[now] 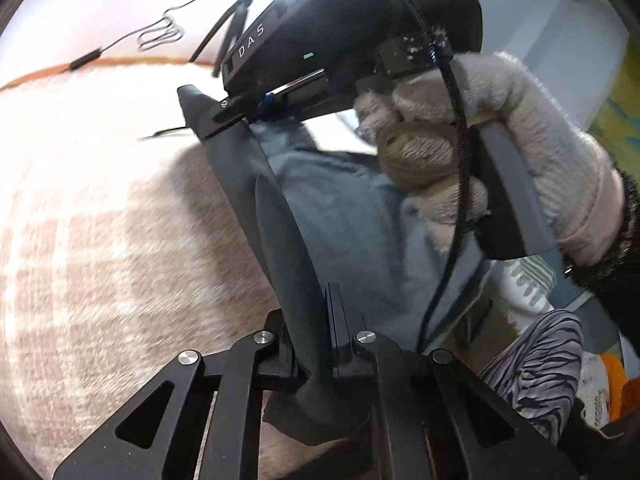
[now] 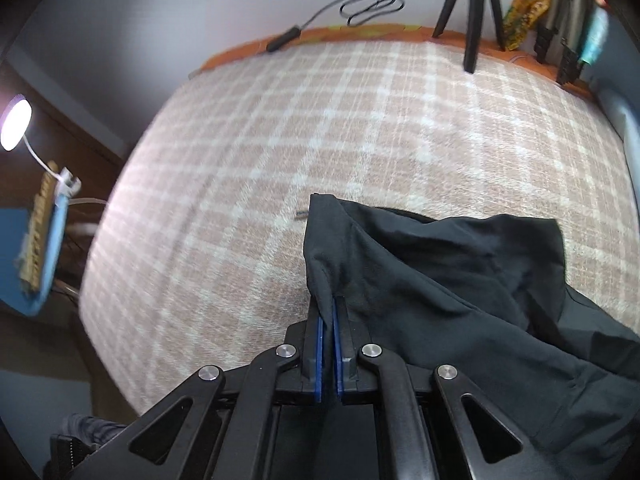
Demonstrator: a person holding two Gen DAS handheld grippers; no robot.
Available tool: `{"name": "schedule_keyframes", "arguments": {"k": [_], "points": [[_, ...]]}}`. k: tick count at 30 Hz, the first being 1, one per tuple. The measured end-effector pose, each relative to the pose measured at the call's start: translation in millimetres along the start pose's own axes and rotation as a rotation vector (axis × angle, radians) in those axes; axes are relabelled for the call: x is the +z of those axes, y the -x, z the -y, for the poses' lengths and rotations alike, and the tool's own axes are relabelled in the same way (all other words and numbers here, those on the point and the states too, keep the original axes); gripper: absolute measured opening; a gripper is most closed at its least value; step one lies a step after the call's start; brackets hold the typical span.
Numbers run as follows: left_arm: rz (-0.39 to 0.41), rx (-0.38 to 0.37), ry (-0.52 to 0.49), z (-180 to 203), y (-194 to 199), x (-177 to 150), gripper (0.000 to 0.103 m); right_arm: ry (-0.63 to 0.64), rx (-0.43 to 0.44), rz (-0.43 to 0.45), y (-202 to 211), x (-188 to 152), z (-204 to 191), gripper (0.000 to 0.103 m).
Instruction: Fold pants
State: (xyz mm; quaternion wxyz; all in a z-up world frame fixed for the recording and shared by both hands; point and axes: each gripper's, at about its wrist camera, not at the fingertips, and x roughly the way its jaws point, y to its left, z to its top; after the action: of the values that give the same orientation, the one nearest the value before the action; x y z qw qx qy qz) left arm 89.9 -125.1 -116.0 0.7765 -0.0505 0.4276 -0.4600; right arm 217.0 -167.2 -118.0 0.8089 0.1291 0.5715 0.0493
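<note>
The dark pants [image 2: 460,292] lie bunched on the plaid blanket [image 2: 280,140], trailing off to the right in the right wrist view. My right gripper [image 2: 328,312] is shut on a raised edge of them, the cloth pinched between its blue pads. In the left wrist view my left gripper [image 1: 326,300] is shut on another part of the pants [image 1: 340,216], which stretch upward as a dark panel. Above that panel a gloved hand [image 1: 500,152] holds the other gripper's handle, close to the cloth.
A black tripod [image 2: 472,12] and a coiled cable [image 2: 368,0] sit at the bed's far edge. A lit lamp [image 2: 16,128] and a blue object [image 2: 40,240] stand off the bed's left side. Striped cloth [image 1: 536,364] lies at the lower right.
</note>
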Motion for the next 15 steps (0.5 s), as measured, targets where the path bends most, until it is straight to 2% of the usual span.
{"name": "schedule_keyframes", "arguments": {"k": [3, 8, 15], "points": [[0.026, -0.04, -0.006, 10, 5, 11, 0.008, -0.018, 0.046, 0.056, 26, -4, 12, 0.001], [0.055, -0.08, -0.071, 43, 2, 26, 0.008, -0.082, 0.132, 0.177, 76, -10, 40, 0.001], [0.028, -0.146, -0.13, 79, -25, 42, 0.007, -0.192, 0.192, 0.306, 118, -32, 92, 0.001]]}}
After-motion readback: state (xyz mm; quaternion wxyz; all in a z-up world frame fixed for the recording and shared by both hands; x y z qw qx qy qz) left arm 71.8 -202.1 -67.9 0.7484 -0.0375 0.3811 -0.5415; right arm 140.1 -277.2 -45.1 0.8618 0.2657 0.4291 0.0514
